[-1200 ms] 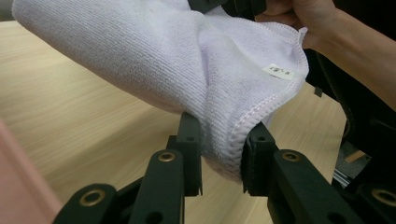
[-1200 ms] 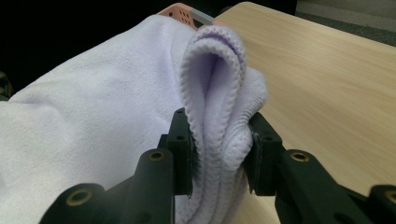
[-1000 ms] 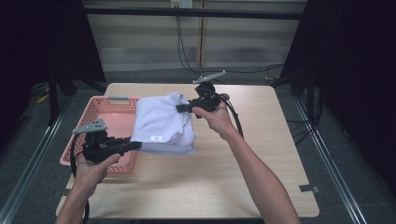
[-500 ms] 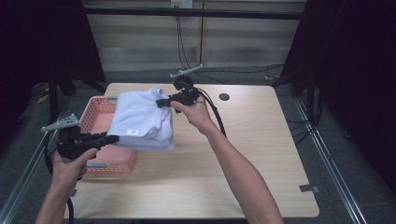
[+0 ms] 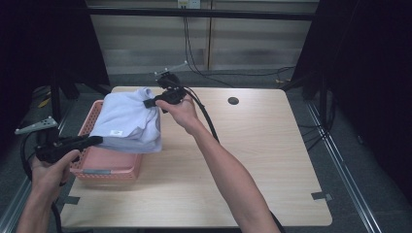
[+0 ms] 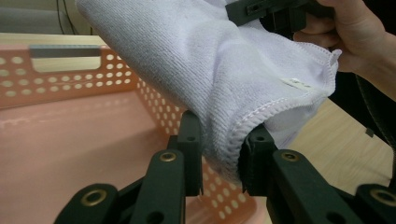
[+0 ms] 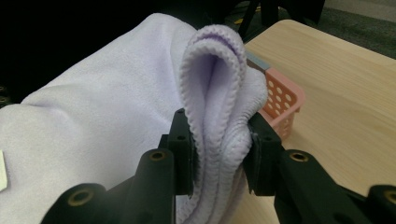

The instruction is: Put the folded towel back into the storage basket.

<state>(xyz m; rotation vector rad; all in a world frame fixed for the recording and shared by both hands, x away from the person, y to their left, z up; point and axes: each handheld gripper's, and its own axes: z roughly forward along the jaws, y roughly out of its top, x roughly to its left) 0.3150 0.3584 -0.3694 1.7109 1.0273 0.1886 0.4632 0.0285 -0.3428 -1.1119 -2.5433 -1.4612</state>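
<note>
The basket (image 5: 109,167) stands on the counter (image 5: 272,160) at its left edge. The folded towel (image 5: 128,121) hangs over the basket, overlapping its right rim. The left gripper (image 5: 94,141) is at the towel's near left corner, the right gripper (image 5: 148,103) at its far right corner.

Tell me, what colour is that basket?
Salmon pink basket, dotted with small holes; the left gripper view shows it best.

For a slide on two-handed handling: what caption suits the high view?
Left gripper and right gripper carry a folded white towel over the pink basket.
</note>
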